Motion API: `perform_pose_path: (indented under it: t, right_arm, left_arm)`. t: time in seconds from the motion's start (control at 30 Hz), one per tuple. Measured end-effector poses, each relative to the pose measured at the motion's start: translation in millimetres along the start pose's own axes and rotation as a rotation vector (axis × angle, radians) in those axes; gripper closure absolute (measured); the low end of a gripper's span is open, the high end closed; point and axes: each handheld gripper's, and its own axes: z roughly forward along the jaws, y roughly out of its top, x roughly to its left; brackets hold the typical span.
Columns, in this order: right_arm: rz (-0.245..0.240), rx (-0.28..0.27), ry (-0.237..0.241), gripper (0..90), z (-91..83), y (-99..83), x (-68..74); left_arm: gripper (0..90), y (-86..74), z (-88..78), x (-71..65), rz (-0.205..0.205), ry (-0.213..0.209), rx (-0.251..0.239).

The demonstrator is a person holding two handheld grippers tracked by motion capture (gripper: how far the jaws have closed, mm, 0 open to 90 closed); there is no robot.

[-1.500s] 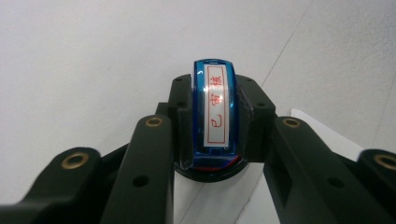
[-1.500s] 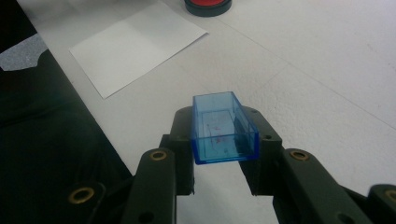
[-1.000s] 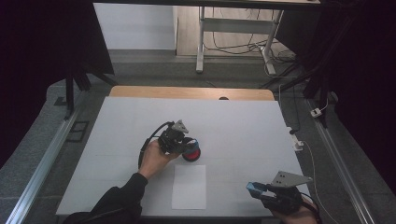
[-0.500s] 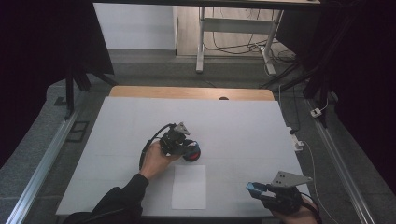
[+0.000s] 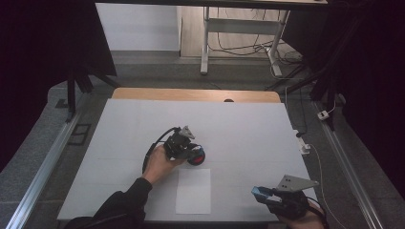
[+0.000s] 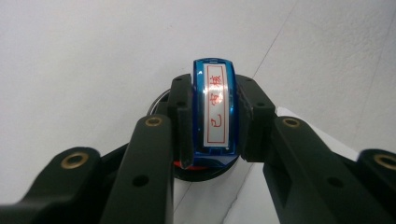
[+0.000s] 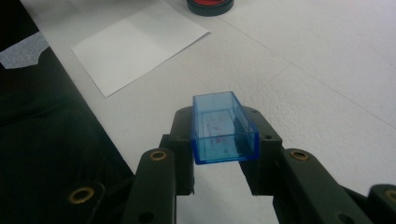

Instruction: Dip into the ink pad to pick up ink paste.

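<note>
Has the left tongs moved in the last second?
Barely, if at all: the left tongs sits over the red ink pad, just beyond the paper as before.

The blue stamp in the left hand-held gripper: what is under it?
Under the blue stamp sits a round black ink pad with a red rim showing. The stamp and gripper cover the rest of it.

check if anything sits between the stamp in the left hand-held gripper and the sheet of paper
Nothing visible does. The left hand-held gripper holds the blue stamp over the red ink pad, and bare white table separates the pad from the sheet of paper just nearer the person.
</note>
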Motion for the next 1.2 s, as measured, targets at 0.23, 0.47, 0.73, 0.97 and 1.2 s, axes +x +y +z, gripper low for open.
perform_pose_path:
  t: [0.23, 0.47, 0.73, 0.97, 1.2]
  right_arm:
    - [0.001, 0.003, -0.001, 68.7, 0.2, 0.1, 0.2]
    - [0.002, 0.002, 0.0, 68.7, 0.3, 0.0, -0.2]
    - [0.002, 0.004, -0.002, 68.7, 0.2, 0.0, -0.3]
    - [0.002, 0.004, 0.001, 68.7, 0.4, 0.0, -0.3]
    - [0.001, 0.006, 0.002, 68.7, 0.5, 0.1, -0.2]
  left_arm:
    - [70.5, 1.6, 1.1, -7.4, 0.037, 0.041, 0.014]
    - [70.5, -2.1, 1.3, 2.4, -0.028, -0.013, -0.012]
    - [70.4, -8.1, 1.5, 16.5, -0.114, -0.089, -0.045]
    - [70.4, -6.5, 1.7, 10.1, -0.08, -0.053, -0.035]
    - [70.5, -4.1, 2.4, -2.4, -0.023, 0.016, -0.023]
